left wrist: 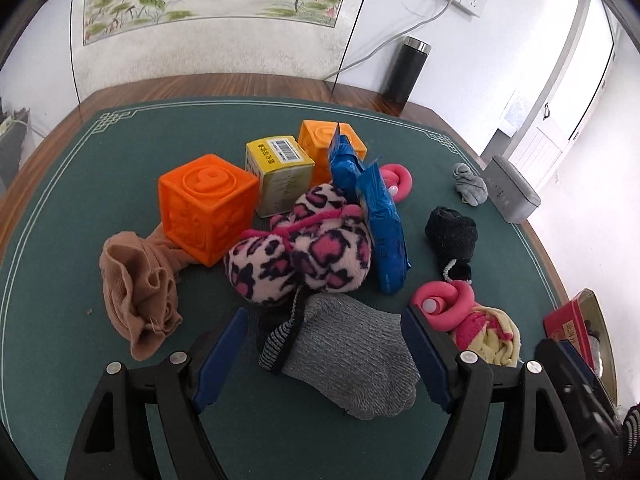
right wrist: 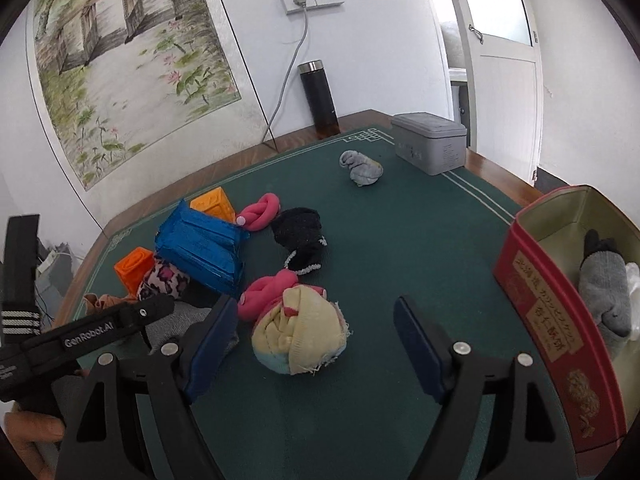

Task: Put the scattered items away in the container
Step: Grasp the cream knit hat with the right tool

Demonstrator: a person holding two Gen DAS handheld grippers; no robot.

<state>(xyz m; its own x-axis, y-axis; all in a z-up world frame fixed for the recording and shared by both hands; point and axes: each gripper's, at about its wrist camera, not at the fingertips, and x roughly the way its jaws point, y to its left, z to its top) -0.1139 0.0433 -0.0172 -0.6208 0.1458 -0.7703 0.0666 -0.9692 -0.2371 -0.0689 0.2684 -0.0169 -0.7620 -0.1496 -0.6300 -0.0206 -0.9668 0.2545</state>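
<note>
My left gripper (left wrist: 324, 328) is open, its blue pads either side of a grey sock (left wrist: 352, 356) lying on the green mat (left wrist: 280, 440). Beyond it lie a pink leopard-print plush (left wrist: 304, 256), a big orange cube (left wrist: 208, 204), a yellow box (left wrist: 280, 172), a blue packet (left wrist: 380, 216), a tan sock (left wrist: 136, 292) and a pink ring (left wrist: 444, 304). My right gripper (right wrist: 316, 320) is open around a cream-and-pink sock ball (right wrist: 300, 332). The red tin (right wrist: 560, 320) stands at the right, with a grey sock (right wrist: 604, 292) inside.
A black sock (right wrist: 300, 236), a second pink ring (right wrist: 260, 210), a second orange cube (right wrist: 214, 208) and a grey-blue sock ball (right wrist: 360, 168) lie farther back. A grey tin (right wrist: 432, 142) and a black flask (right wrist: 320, 96) stand at the table's far edge.
</note>
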